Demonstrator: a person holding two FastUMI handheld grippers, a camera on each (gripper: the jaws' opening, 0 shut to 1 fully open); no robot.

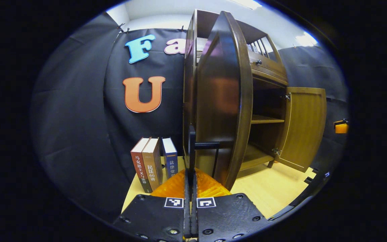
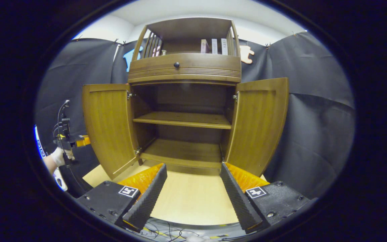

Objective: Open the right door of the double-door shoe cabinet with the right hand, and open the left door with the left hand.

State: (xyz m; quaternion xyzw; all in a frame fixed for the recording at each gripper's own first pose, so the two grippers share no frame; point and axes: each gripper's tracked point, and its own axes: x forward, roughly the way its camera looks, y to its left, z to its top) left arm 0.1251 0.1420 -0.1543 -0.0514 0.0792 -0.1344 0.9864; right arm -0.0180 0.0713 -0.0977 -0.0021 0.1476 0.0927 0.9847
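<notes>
Both doors [image 2: 108, 126] [image 2: 259, 124] are open. Your left gripper [image 1: 190, 188] is pinched tight, your right gripper [image 2: 191, 188] wide. Pull harder and hinges might strain.

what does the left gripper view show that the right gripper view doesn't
Left gripper view: three upright books standing on the pale wooden floor beside the cabinet. Right gripper view: a person's hand at the far left, and small books on the cabinet's top rack. Both: the brown wooden shoe cabinet with its left door and right door swung open.
</notes>
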